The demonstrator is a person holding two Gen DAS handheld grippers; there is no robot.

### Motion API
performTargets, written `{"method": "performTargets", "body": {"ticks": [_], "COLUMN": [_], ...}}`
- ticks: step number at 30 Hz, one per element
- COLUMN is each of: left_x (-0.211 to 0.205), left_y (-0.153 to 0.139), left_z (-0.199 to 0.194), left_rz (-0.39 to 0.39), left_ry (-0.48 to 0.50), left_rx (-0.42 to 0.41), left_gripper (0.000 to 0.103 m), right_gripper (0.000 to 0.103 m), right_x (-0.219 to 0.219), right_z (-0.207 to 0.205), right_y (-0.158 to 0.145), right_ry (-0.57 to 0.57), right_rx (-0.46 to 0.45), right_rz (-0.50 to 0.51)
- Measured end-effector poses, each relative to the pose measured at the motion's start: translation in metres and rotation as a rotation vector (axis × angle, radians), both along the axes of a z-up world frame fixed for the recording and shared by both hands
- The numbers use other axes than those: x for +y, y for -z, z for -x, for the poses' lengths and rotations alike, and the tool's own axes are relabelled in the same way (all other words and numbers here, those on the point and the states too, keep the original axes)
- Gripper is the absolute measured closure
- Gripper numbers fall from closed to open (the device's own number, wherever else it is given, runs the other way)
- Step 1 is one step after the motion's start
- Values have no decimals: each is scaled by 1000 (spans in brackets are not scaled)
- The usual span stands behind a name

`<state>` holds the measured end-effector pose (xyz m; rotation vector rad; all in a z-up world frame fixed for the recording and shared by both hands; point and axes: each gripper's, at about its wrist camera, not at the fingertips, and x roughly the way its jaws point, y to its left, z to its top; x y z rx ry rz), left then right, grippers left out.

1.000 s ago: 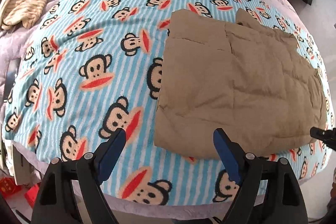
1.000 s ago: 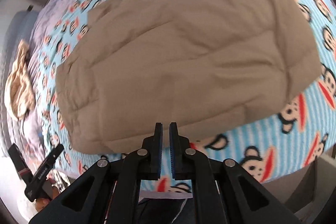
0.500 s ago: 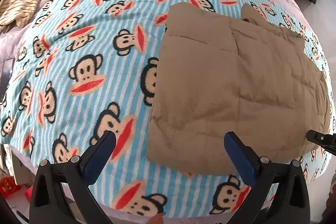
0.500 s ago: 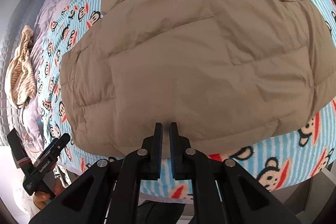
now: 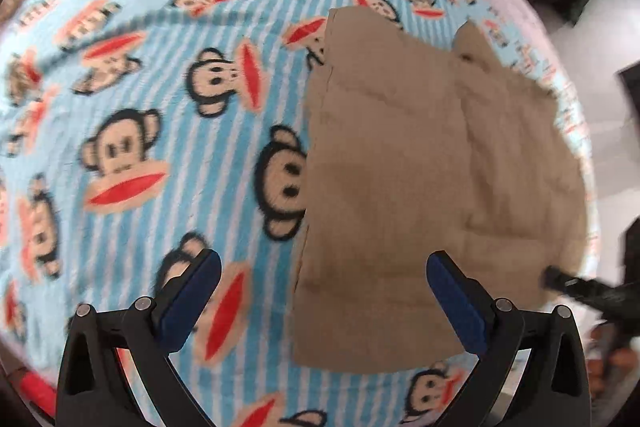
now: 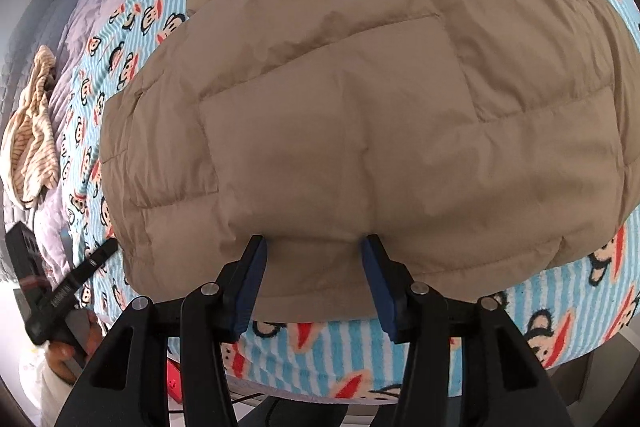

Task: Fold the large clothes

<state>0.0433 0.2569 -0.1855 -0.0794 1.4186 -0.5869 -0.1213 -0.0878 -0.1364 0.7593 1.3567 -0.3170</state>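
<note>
Lying flat on blue-striped monkey-print fleece blanket [image 5: 168,131]: tan quilted puffer jacket [image 6: 360,115], partly folded.
Spread wide, gripping nothing, straddling jacket's near left corner: left gripper [image 5: 322,291].
Opening over jacket's near hem, fabric between pads but unclamped: right gripper [image 6: 314,277].
Advising: seating both deep on hem before clamping, lifting evenly, avoiding blanket pickup.

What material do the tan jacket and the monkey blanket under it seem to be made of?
Tan jacket: probably a smooth, matte woven shell with padding, judging by its stitched, puffy panels. Monkey blanket: likely soft fleece; its printed surface looks fuzzy.
</note>
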Motion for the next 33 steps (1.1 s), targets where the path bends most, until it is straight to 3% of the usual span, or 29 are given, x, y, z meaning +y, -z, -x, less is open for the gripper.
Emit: {"method": "performTargets", "body": {"ticks": [4,11,15,24,26,27,28,30,32,33], "left_x": [0,-44,-74,-97,-103,-105,-105,-105,-104,-105], "left_y": [15,42,56,66,62,59,56,44,31,24], "left_z": [-25,-39,-46,-54,-47,-45,-43,-43,-42,-41], "left_rz": [107,240,205,260,255,275,298,334,361,379], "left_ry": [27,198,276,268,290,303,304,306,303,299], "left_rx": [82,198,194,229,231,240,248,239,224,221], "left_gripper": [0,0,0,1,25,47,61,72,76,78], "right_gripper": [48,48,48,46,46,46,46,46,48,66], "right_x": [0,0,-1,-3,-3,-2,-2,-3,-6,-9], "right_z": [-2,-3,-3,-3,-3,-4,-4,-4,-4,-3], "right_y": [5,9,12,15,13,11,9,-1,-15,-22], "right_ry": [4,8,10,2,-2,-4,-11,-24,-19,-12], "right_rx": [7,10,12,-2,2,4,5,-13,-58,-90], "right_rz": [-3,-3,-4,-13,-15,-17,-20,-12,40,65]}}
